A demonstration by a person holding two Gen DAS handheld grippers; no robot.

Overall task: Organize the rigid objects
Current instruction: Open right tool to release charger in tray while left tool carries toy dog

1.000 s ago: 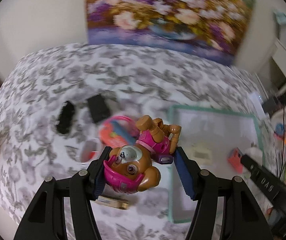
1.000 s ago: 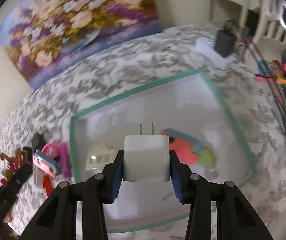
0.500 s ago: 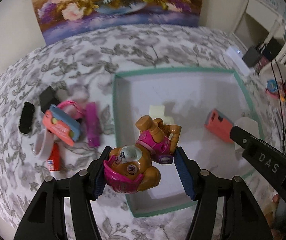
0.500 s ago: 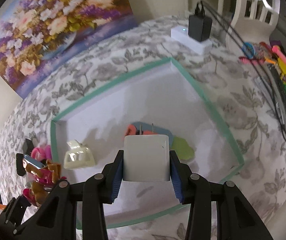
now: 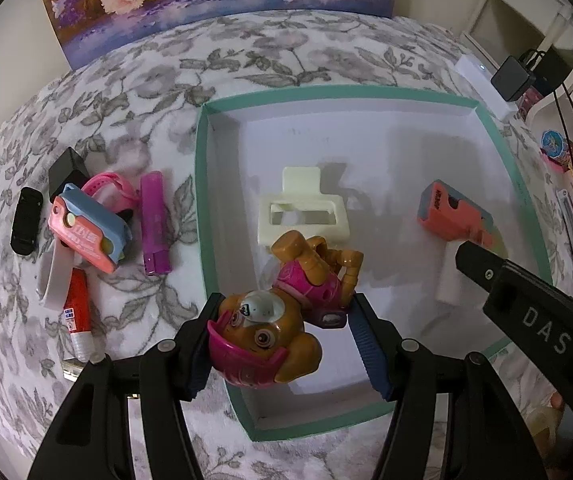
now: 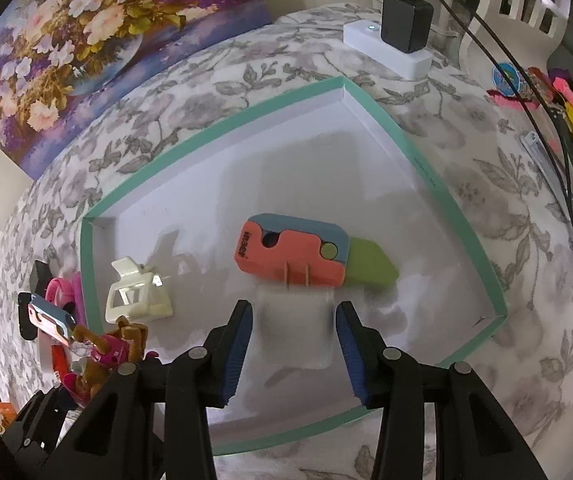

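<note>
Your left claw (image 5: 286, 300) is gripping the puppy figure (image 5: 262, 340) over the lower-left part of the teal-rimmed tray (image 5: 202, 200). Your right claw (image 6: 293, 305) is standing narrowly parted, and the white charger (image 6: 294, 328) is sitting blurred between the pads, touching neither. It is likely dropping and risks striking the coral toy knife (image 6: 290, 252).

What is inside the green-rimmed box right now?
Resting inside the green-rimmed box: a cream clip and a coral-blue toy knife. The white charger is blurred between the right gripper's pads, hiding the floor beneath.

Dim indoor light; fisheye-warped edges; soft shadows; slight blur.
</note>
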